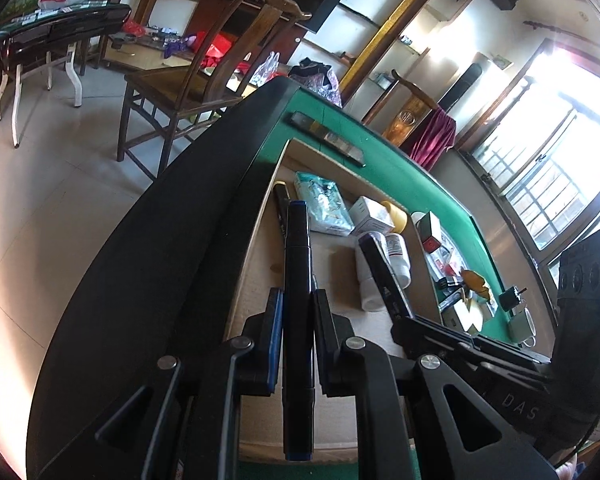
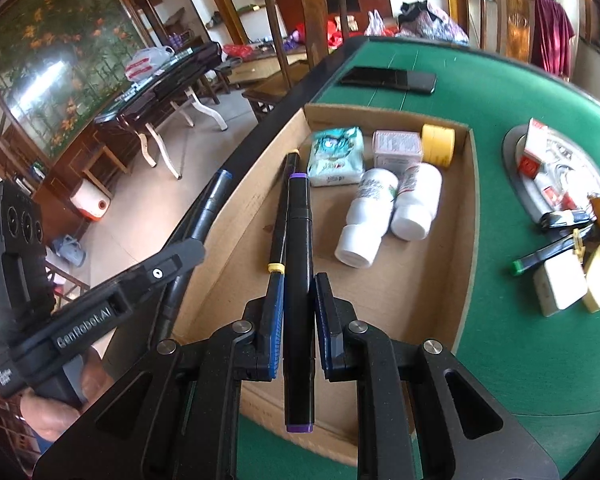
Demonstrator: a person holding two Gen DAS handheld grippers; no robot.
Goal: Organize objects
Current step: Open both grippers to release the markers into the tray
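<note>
- The left tool point(image 1: 296, 344) is clamped on a black marker with blue end caps point(image 1: 298, 312), held lengthwise along its fingers, over the near left side of the open cardboard box point(image 2: 470, 216).
- The right tool point(image 2: 298, 320) is clamped on a black marker with purple end caps point(image 2: 298, 280), likewise lengthwise, over the box's near end.
- The box sits on a green felt worktop point(image 2: 520, 340), close to the worktop's black rim.
- Already in the box: a black marker with yellow caps point(image 2: 280, 216) lying along the left wall, two white bottles point(image 2: 366, 216) on their sides near the middle, and at the far end a teal tissue pack point(image 2: 334, 156), a small pink-white carton point(image 2: 396, 148) and a yellow tape roll point(image 2: 438, 144).
- Likely risk: the two tools are close together over one corner of the box, so they could knock each other or pin a marker against the left wall.
- Likely risk: a marker let go from above may roll, land across the yellow-capped marker, or bounce over the box's low wall toward the worktop's edge and the floor.
- The bottles look free to roll if bumped.
- Right of the box, a round tray point(image 2: 512, 148) holds small red-and-white packs; nearer lie a green-capped marker point(image 2: 540, 258), clips and pale eraser-like blocks point(image 2: 560, 288), not yet sorted.
- Beyond the box, a dark phone-like slab point(image 2: 388, 79) lies on the felt.
</note>
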